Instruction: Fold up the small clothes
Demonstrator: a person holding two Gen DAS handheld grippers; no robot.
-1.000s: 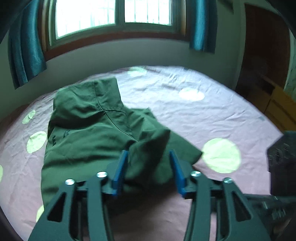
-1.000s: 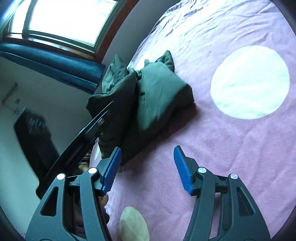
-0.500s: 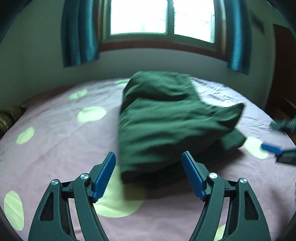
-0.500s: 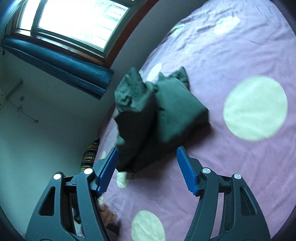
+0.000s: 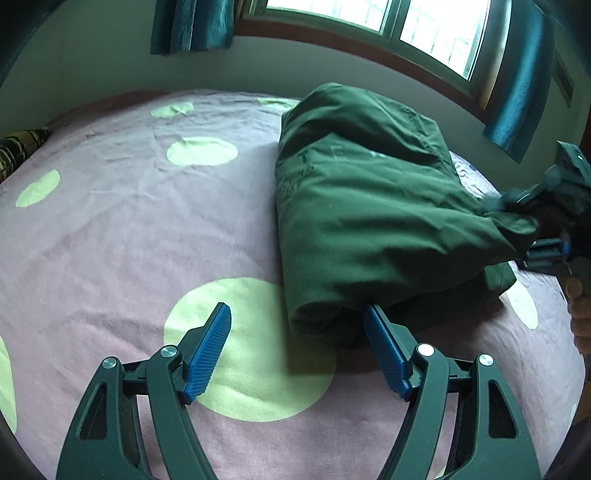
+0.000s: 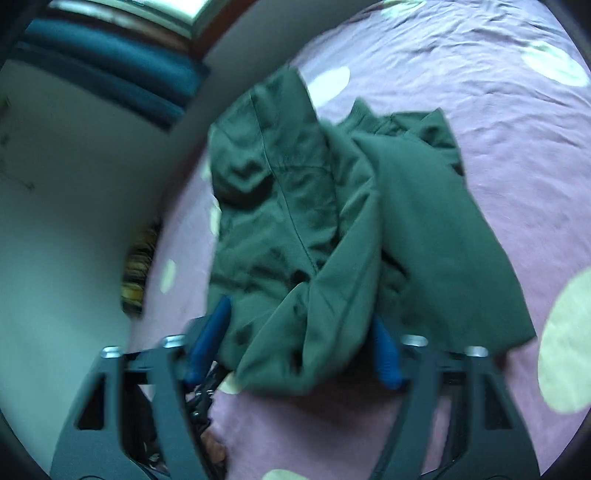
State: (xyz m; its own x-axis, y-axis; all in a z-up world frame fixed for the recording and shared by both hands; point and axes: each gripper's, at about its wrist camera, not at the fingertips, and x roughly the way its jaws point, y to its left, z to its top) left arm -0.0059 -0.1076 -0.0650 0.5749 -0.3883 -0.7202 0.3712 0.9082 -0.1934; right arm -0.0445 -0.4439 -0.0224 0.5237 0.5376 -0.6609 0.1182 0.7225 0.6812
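Observation:
A dark green garment [image 5: 369, 214] lies bunched on the pink bed sheet [image 5: 122, 229]; it also shows in the right wrist view [image 6: 332, 229]. My left gripper [image 5: 297, 332] is open, low over the sheet, with the garment's near end between its blue fingertips [image 5: 210, 347]. My right gripper [image 6: 299, 332] is open, and a fold of the garment hangs between its blue fingertips [image 6: 210, 339]. The right gripper also shows at the right edge of the left wrist view [image 5: 554, 240], against the garment's far corner.
The sheet has pale green dots [image 5: 251, 347]. A window [image 5: 388, 22] with teal curtains [image 5: 192, 26] is behind the bed. A striped pillow [image 5: 18, 147] lies at the bed's left edge. A hand [image 5: 580, 306] holds the right gripper.
The left gripper has let go of the garment, opened wide and swung to its left end. The right gripper has moved in onto the garment, whose fold now sits between its fingers.

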